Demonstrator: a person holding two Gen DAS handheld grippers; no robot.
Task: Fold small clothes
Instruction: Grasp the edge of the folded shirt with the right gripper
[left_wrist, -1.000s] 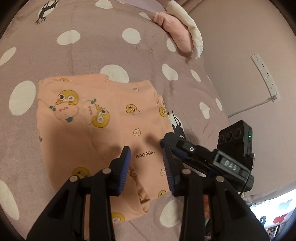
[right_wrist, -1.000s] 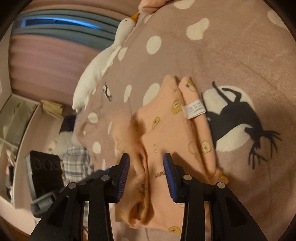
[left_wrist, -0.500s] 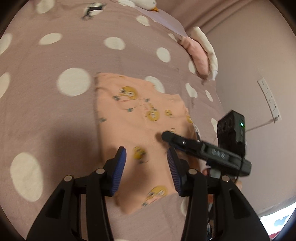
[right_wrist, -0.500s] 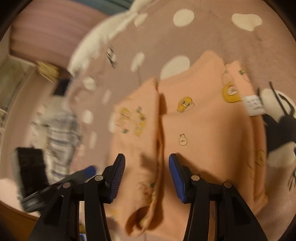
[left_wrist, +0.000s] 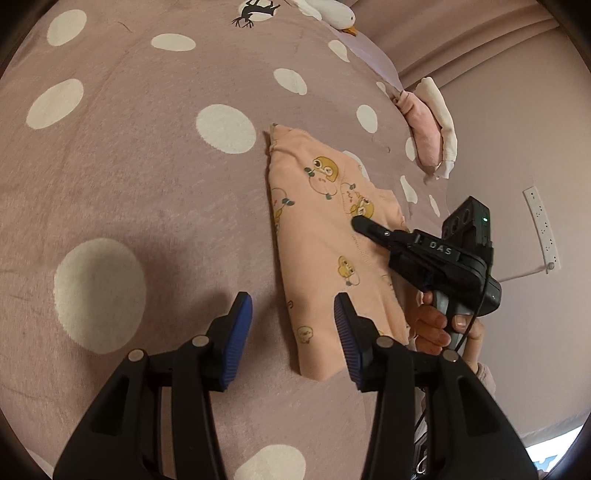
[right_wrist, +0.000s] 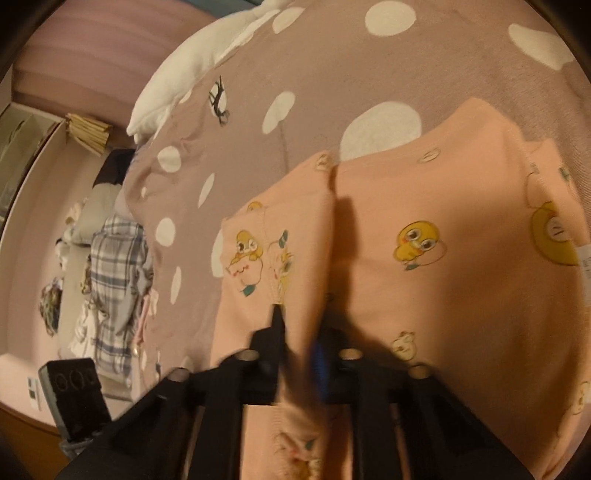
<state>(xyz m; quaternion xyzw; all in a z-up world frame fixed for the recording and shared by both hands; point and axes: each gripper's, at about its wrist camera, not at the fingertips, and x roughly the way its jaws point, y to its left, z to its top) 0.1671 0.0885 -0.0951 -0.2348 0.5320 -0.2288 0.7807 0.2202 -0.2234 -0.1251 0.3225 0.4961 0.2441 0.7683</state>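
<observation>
A small peach garment (left_wrist: 325, 251) printed with yellow ducks lies partly folded on the mauve polka-dot bedspread (left_wrist: 155, 192). My left gripper (left_wrist: 293, 332) is open and empty, hovering over the garment's near left edge. My right gripper (right_wrist: 297, 350) is shut on a fold of the peach garment (right_wrist: 443, 280); in the left wrist view it (left_wrist: 360, 223) reaches in from the right with its tip on the cloth. The pinched cloth bulges between its jaws.
A pink and cream folded garment (left_wrist: 428, 129) lies at the far right bed edge. A white duck plush (left_wrist: 328, 11) lies at the head of the bed. A plaid cloth (right_wrist: 114, 280) hangs off the bedside. A wall with a power strip (left_wrist: 543, 229) stands right.
My right gripper closed on a fold of the garment. My left gripper drew back toward the garment's left edge and stayed open.
</observation>
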